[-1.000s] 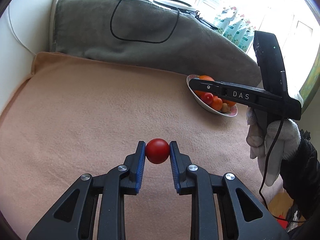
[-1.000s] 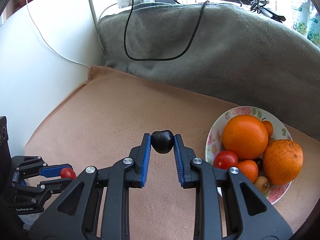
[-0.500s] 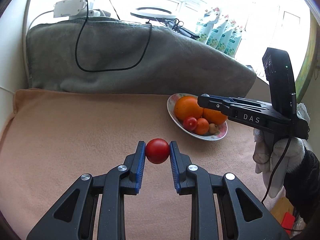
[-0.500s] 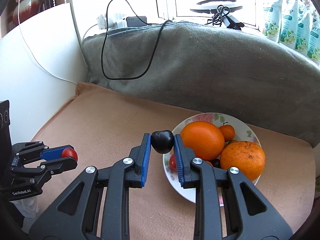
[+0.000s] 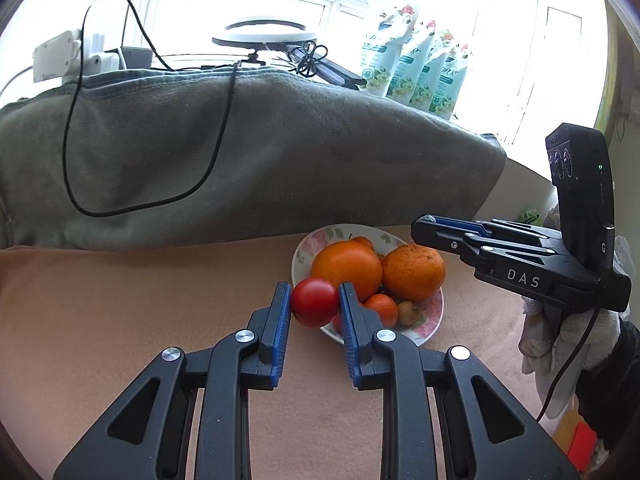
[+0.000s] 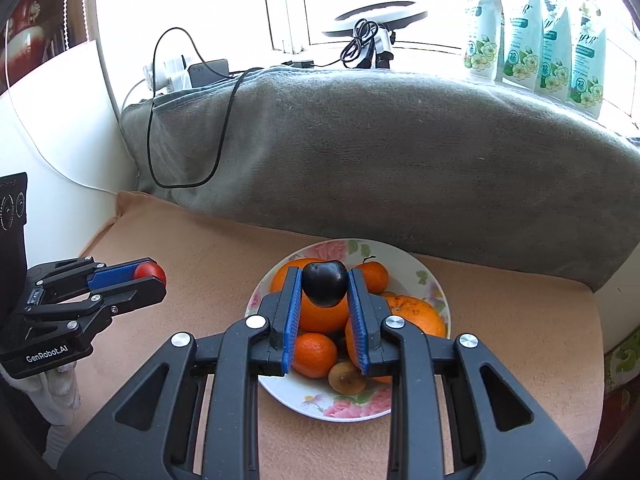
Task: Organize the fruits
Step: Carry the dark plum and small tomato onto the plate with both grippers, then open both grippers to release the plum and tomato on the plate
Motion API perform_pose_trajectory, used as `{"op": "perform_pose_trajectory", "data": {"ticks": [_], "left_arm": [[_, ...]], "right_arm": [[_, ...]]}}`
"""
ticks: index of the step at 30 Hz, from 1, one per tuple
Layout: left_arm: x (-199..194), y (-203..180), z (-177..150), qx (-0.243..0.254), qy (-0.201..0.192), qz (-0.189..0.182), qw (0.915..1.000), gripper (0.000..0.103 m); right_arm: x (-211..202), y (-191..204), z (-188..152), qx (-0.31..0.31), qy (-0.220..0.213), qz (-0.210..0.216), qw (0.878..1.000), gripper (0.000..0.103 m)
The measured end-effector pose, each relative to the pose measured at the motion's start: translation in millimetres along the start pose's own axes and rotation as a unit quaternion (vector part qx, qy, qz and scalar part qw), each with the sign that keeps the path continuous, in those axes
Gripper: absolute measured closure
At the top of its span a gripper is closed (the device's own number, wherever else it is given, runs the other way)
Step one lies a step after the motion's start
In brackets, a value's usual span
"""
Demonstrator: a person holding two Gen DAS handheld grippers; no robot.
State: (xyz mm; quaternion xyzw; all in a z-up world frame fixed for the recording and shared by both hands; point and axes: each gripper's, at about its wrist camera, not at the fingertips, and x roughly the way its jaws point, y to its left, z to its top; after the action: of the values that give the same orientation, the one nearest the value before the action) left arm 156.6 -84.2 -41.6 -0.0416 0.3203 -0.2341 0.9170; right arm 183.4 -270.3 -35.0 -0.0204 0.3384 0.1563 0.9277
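Left gripper clamped on a red tomato, blue pads pressing it from both sides, held in front of the near left rim of a floral plate. Right gripper clamped on a dark plum, stem dimple up, poised over the plate's fruit as seen from the right wrist. On the plate: two large oranges side by side, a small tangerine at the front, a second small one toward the back, and a brownish fruit near the front rim; some dark fruit partly hidden between them, kind not discernible. Plate resting on a peach-coloured blanket, close to a grey blanket draped over the raised back edge. Black cable looping down the grey cloth from a white power strip at upper left. Ring light and a row of floral pouches on the bright window ledge behind. Right gripper seen side-on at the right edge of the left wrist view, marked "DAS", above a white-gloved hand; left gripper at the left edge of the right wrist view, tomato visible at its tips, well apart from the plate.
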Motion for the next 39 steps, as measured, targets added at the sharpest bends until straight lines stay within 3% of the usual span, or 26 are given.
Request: {"op": "perform_pose_trajectory", "data": {"ticks": [17, 39], "left_arm": [[66, -14, 42, -0.003, 0.031, -0.022, 0.9993, 0.081], [85, -20, 50, 0.007, 0.047, -0.031, 0.9984, 0.080]], "right_arm": [[30, -52, 5, 0.049, 0.025, -0.008, 0.998, 0.079], [38, -56, 8, 0.059, 0.032, -0.002, 0.998, 0.078]]}}
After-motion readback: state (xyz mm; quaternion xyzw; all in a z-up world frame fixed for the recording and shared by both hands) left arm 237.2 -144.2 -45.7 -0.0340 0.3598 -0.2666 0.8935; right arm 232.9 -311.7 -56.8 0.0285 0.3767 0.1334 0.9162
